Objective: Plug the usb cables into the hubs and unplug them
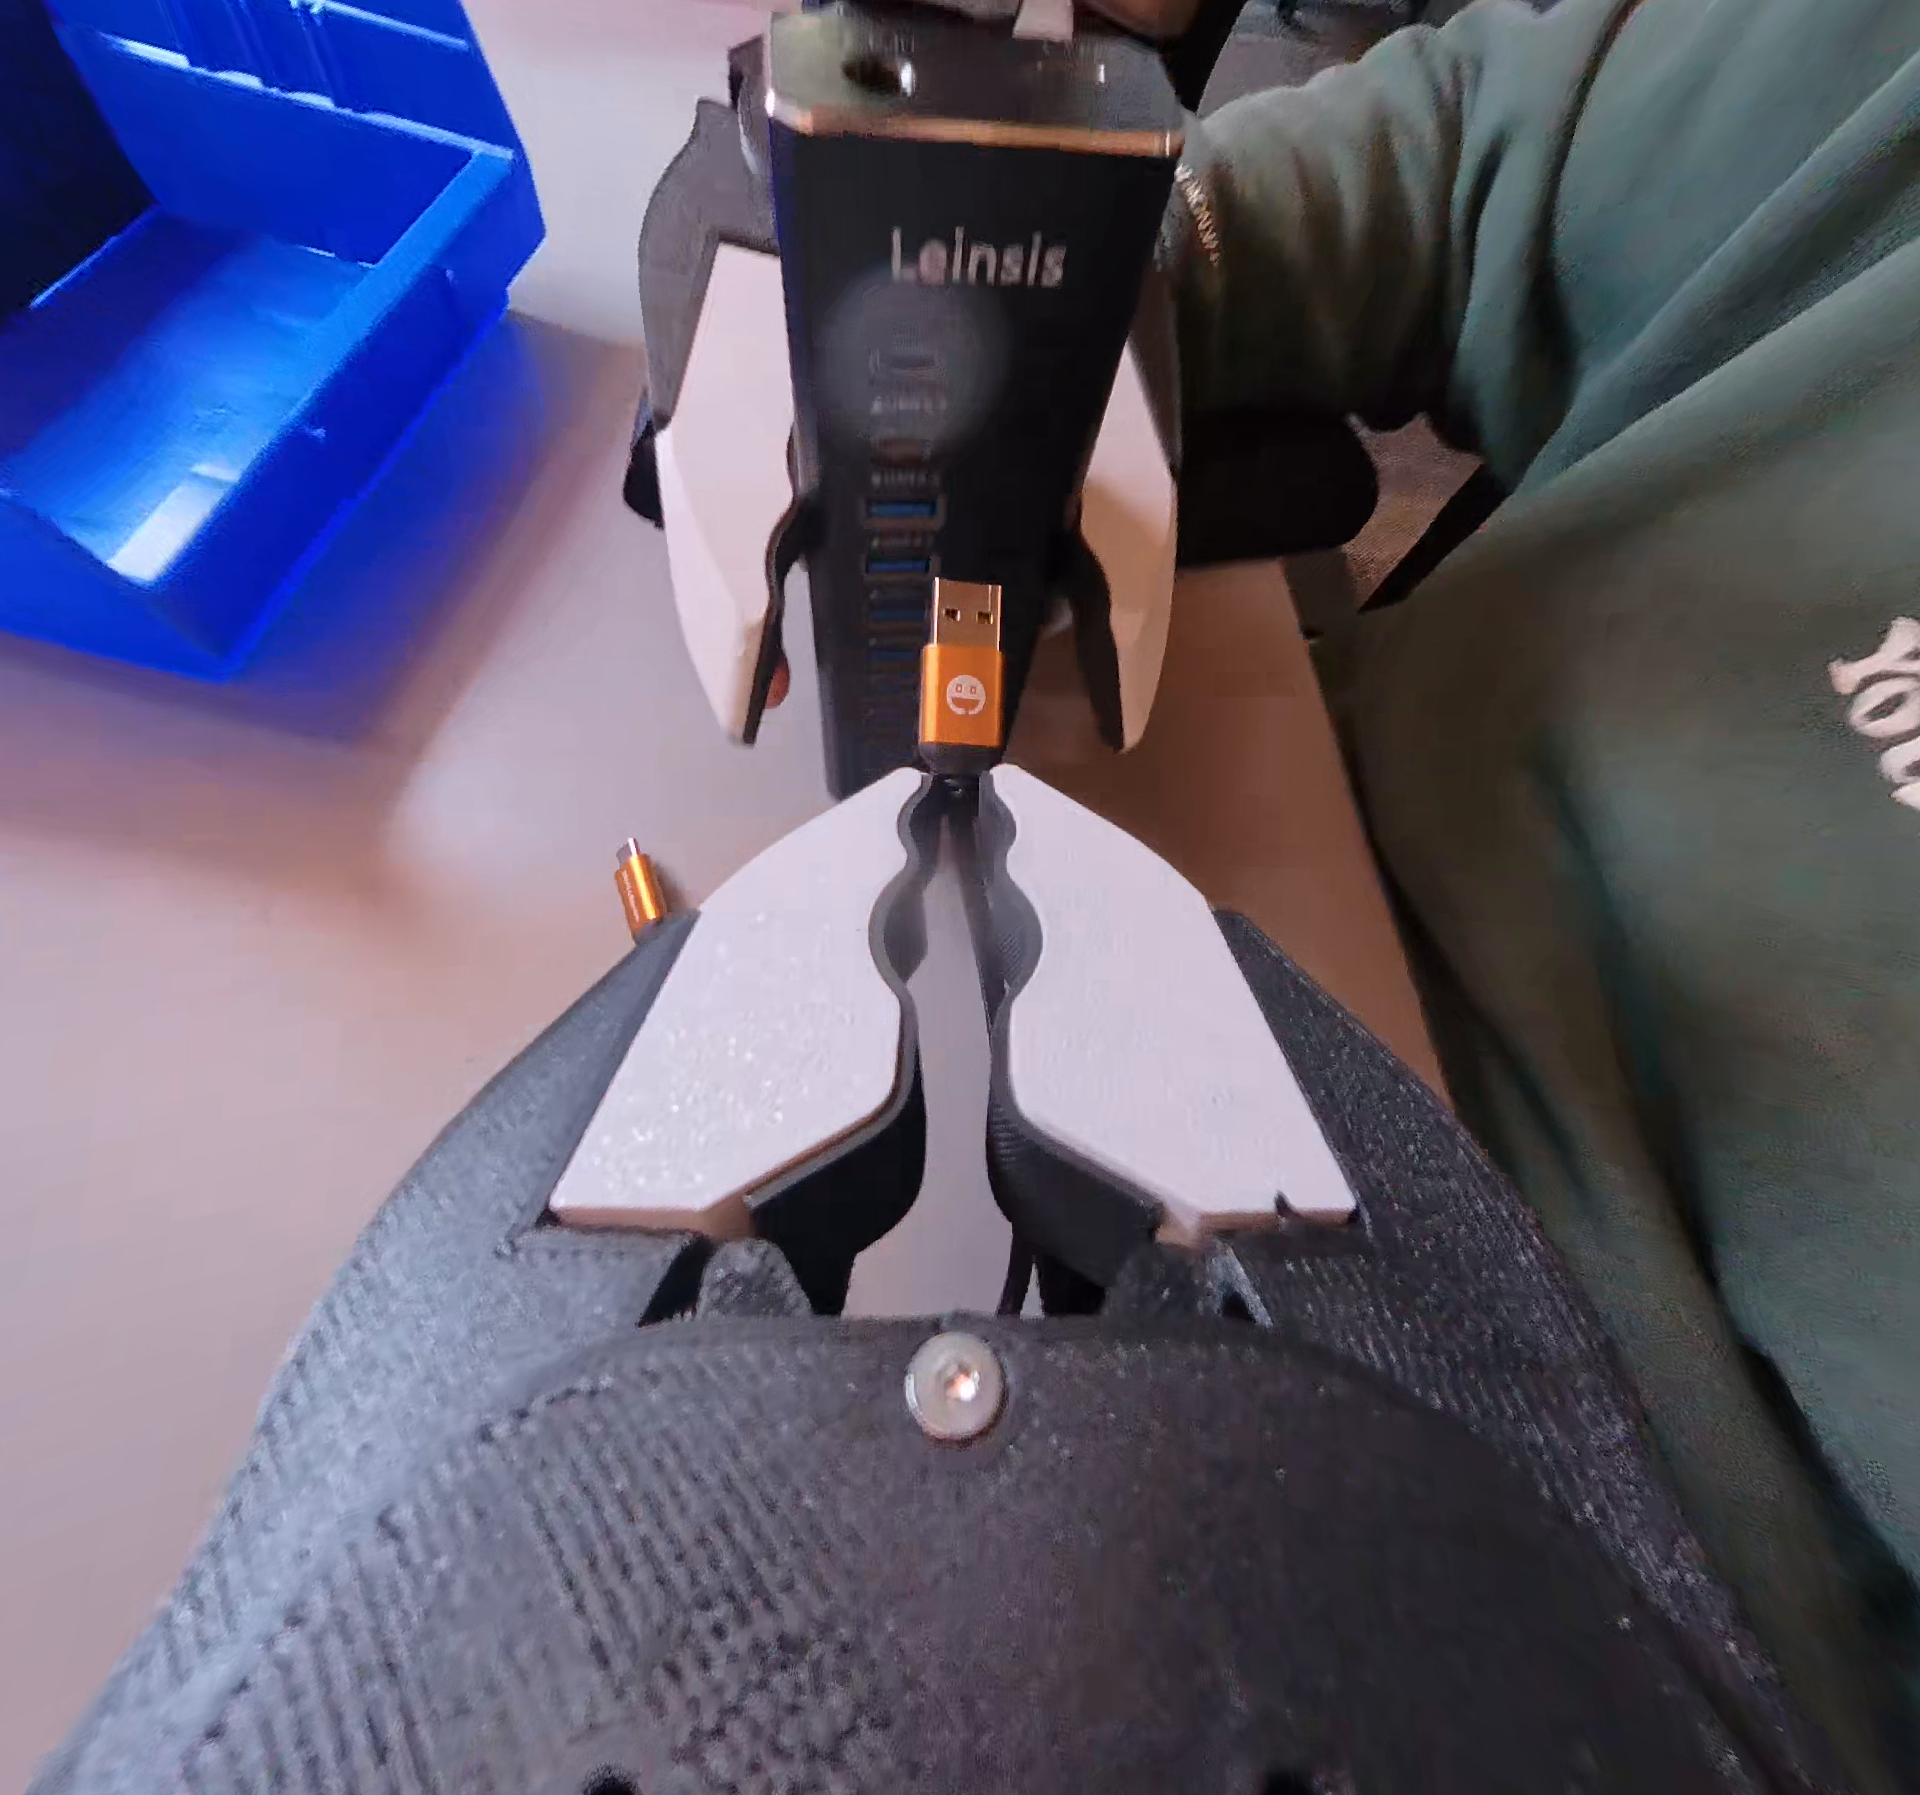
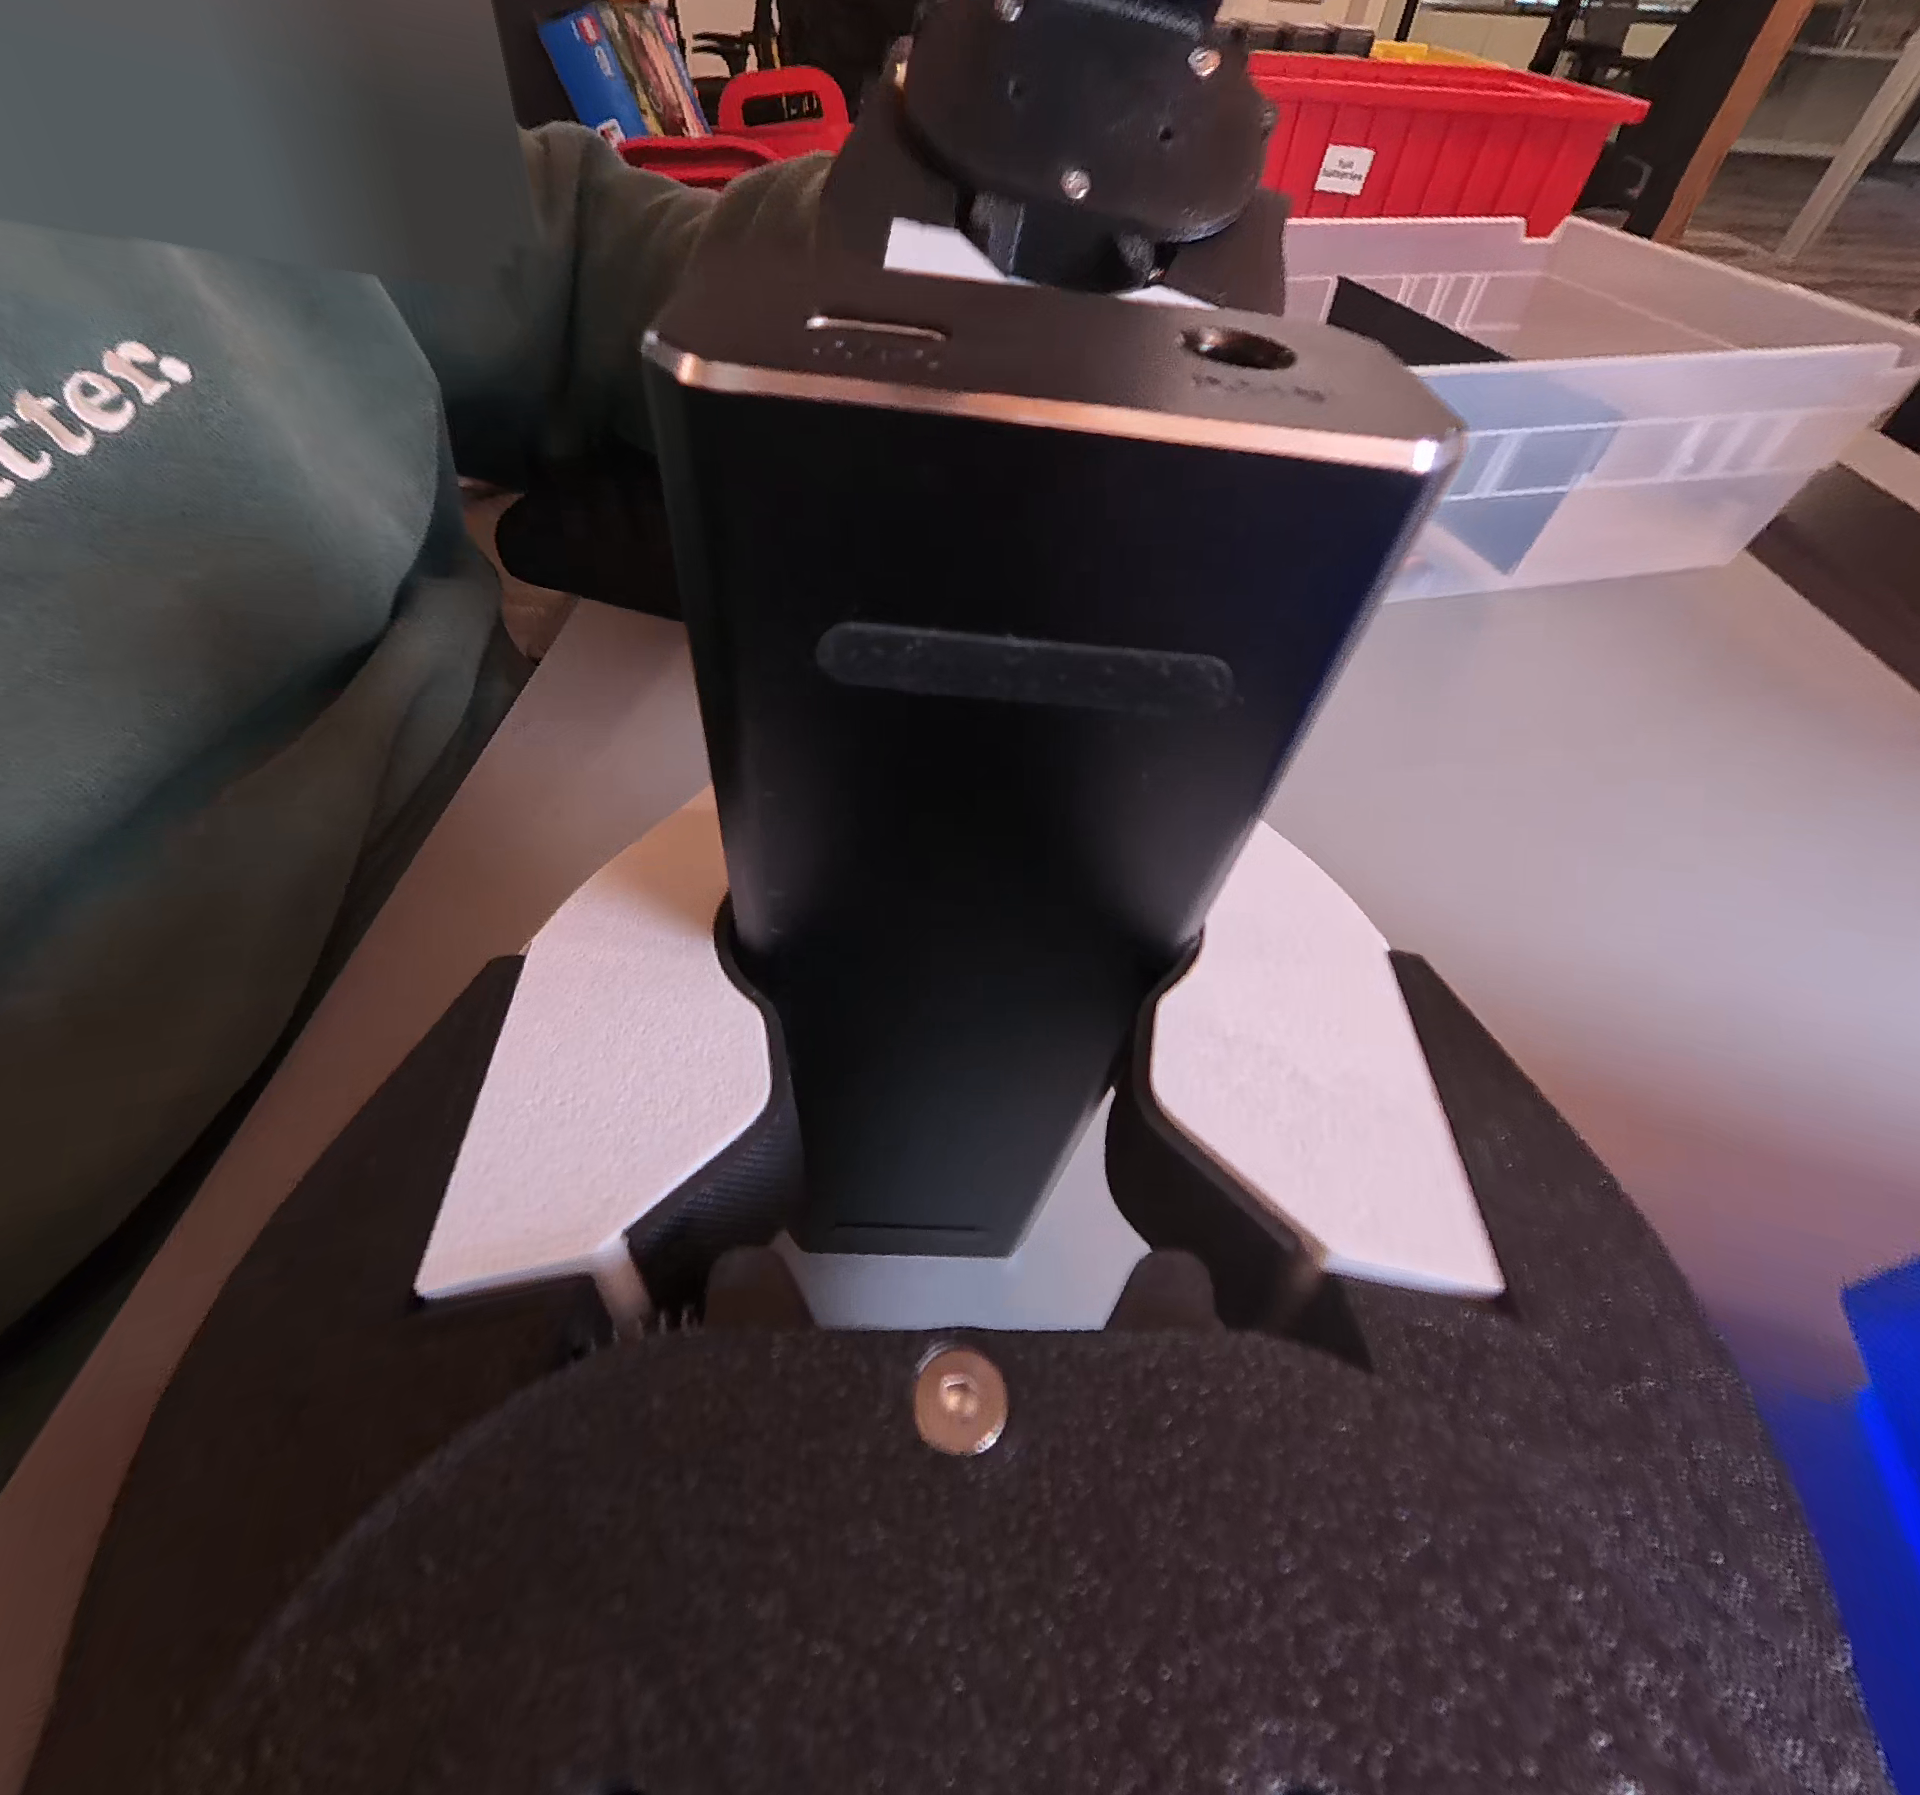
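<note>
In the left wrist view, the left gripper [image 1: 954, 789] is clenched on the cable just behind the orange USB plug [image 1: 961, 670], which is held off the tabletop [image 1: 260, 914] before the hub [image 1: 966, 374]; a light plug on a limp lead is judged best gripped at its stiff shell. In the right wrist view, the right gripper [image 2: 956, 1039] is clamped across the hub's lower sides; its rigid, smooth casing may slip.

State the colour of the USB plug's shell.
Orange metal USB plug; left wrist view.

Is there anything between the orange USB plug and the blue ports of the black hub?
No. In the left wrist view the orange USB plug hangs before the black hub, unplugged; nothing lies between.
</note>
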Demonstrator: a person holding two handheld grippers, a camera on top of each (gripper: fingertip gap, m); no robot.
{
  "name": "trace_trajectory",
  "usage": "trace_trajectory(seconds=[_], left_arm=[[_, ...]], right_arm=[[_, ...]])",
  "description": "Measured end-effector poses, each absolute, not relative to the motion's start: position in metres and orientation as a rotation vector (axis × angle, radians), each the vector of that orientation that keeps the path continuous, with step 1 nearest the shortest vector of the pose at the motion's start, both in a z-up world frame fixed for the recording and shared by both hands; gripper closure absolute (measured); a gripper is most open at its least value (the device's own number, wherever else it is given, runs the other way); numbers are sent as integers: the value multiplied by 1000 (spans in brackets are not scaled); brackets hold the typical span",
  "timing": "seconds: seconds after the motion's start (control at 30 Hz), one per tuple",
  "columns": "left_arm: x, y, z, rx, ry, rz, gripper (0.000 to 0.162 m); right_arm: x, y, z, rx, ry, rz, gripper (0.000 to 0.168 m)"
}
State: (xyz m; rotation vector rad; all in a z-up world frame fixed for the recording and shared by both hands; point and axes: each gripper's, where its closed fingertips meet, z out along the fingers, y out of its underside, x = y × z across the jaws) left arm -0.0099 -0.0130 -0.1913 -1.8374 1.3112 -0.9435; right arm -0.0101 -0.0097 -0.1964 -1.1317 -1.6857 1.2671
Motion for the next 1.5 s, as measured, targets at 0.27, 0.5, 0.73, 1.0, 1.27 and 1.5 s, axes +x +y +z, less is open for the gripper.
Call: trace_trajectory(seconds=[0.27,0.5,0.73,1.0,1.27,1.5], left_arm=[[-12,-9,-191,-1917,1349,-900,155],[-13,-8,-187,-1921,1447,-854,155],[-15,-10,-200,-1966,1678,-597,155],[-15,-10,-187,-1936,1621,-681,155],[-19,-9,-200,-1979,1693,-511,155],[-24,-8,-197,-2019,1744,-391,155]], right_arm=[[-18,-18,-202,-1112,-1741,1179,95],[-18,-11,-206,-1143,-1758,1055,96],[-21,-15,-209,-1172,-1813,986,96],[-16,-8,-212,-1231,-1827,902,96],[-19,-11,-213,-1245,-1834,911,96],[-21,-13,-213,-1236,-1842,883,96]])
